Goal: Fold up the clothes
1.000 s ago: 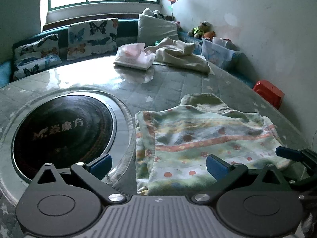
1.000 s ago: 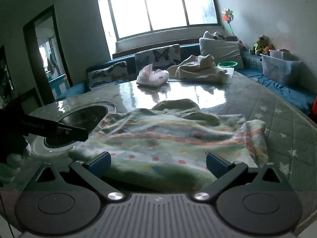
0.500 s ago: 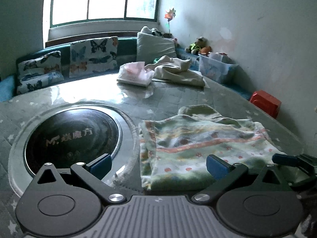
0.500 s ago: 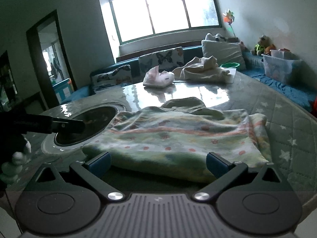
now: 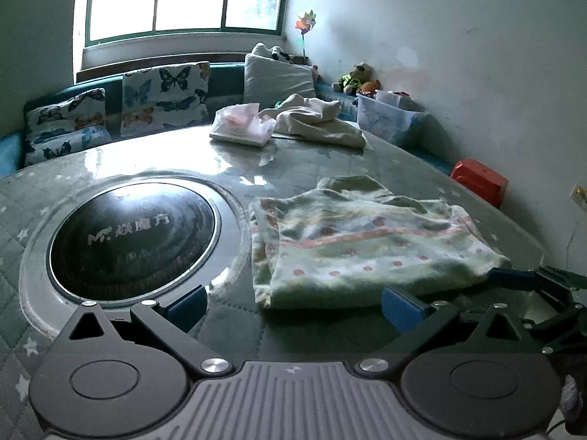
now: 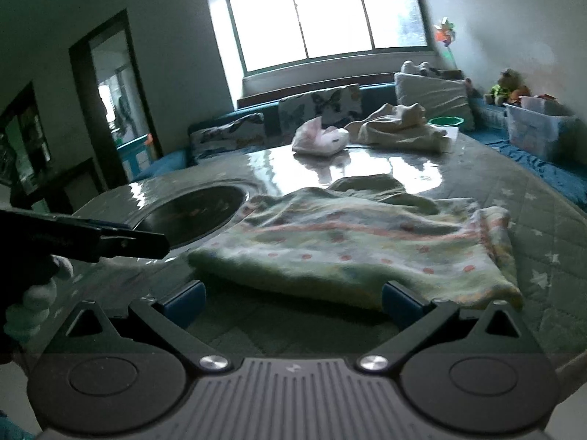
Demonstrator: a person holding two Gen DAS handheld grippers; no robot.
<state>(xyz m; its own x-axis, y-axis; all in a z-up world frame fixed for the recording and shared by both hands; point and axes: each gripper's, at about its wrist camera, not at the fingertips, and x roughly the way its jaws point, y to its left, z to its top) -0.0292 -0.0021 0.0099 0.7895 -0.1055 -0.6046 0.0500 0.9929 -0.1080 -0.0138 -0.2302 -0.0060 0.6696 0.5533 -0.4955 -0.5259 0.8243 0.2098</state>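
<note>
A soft, fleecy garment (image 5: 367, 249) is lying on the quilted, glass-topped table (image 5: 330, 161), just right of a round black inset hob (image 5: 132, 234). It is already looking folded into a rough rectangle (sides tucked in, hood or collar poking out behind), so probably one more fold is remaining. The left gripper (image 5: 293, 300) and right gripper (image 6: 293, 299) are both hovering spread wide, holding nothing, near its front edge.
</note>
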